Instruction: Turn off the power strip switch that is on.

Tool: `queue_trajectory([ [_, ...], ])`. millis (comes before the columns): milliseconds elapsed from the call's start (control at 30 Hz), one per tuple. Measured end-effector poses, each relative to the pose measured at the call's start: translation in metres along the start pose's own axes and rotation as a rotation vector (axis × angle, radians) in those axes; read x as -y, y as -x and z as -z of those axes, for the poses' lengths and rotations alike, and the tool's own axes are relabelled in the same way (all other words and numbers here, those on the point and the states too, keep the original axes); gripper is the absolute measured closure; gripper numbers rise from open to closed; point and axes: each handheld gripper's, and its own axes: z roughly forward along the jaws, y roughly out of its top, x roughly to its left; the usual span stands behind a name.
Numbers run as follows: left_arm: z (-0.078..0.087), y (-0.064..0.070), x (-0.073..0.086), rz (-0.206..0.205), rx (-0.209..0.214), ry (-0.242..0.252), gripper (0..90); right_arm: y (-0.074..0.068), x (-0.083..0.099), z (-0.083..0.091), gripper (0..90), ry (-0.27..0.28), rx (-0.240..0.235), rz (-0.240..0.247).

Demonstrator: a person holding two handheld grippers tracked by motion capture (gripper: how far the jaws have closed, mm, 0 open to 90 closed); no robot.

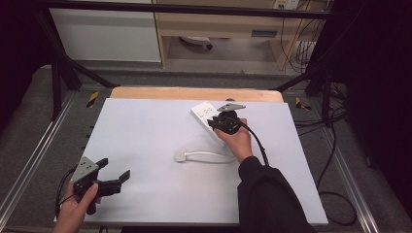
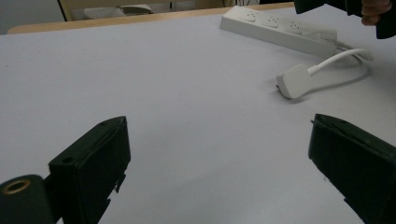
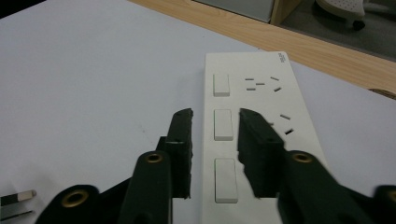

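A white power strip (image 1: 204, 112) lies at the back of the white table (image 1: 145, 131), with its white plug (image 1: 180, 156) and looped cable (image 1: 209, 155) in front of it. My right gripper (image 1: 213, 124) hovers over the strip. Its jaws stand narrowly apart on either side of the middle rocker switch (image 3: 223, 124), with nothing between them. The strip (image 3: 261, 98) has three switches and three sockets, and the plug's pins (image 3: 18, 198) lie at the lower left. My left gripper (image 1: 115, 168) rests wide open near the table's front left corner. It faces the plug (image 2: 294, 80) and the strip (image 2: 275, 28).
A wooden edge (image 1: 194, 93) runs behind the white surface. Black frame bars (image 1: 63, 73) and loose cables (image 1: 330, 184) flank the table. A cabinet and desk stand on the floor beyond.
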Motion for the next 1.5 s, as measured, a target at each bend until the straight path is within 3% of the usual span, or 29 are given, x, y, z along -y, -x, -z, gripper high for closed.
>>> queue_trajectory([
  [233, 0.000, 0.000, 0.000, -0.001, 0.002, -0.003, 5.5, 0.002, -0.006, 0.009, 34.3, -0.020, 0.009, -0.056],
  [667, 0.000, 0.001, 0.001, -0.001, 0.005, -0.003, 5.5, 0.006, -0.017, 0.019, 6.2, -0.038, 0.016, -0.106],
  [867, 0.001, 0.000, 0.001, -0.003, 0.004, -0.002, 5.5, 0.005, -0.021, 0.029, 5.9, -0.011, 0.064, -0.063],
  [1100, 0.000, 0.001, 0.001, -0.003, 0.004, -0.005, 5.5, 0.011, -0.025, 0.039, 5.9, -0.008, 0.056, -0.078],
  [1500, 0.000, 0.001, 0.001, -0.002, 0.003, -0.006, 5.5, 0.022, -0.031, 0.068, 5.3, 0.051, 0.042, -0.093],
])
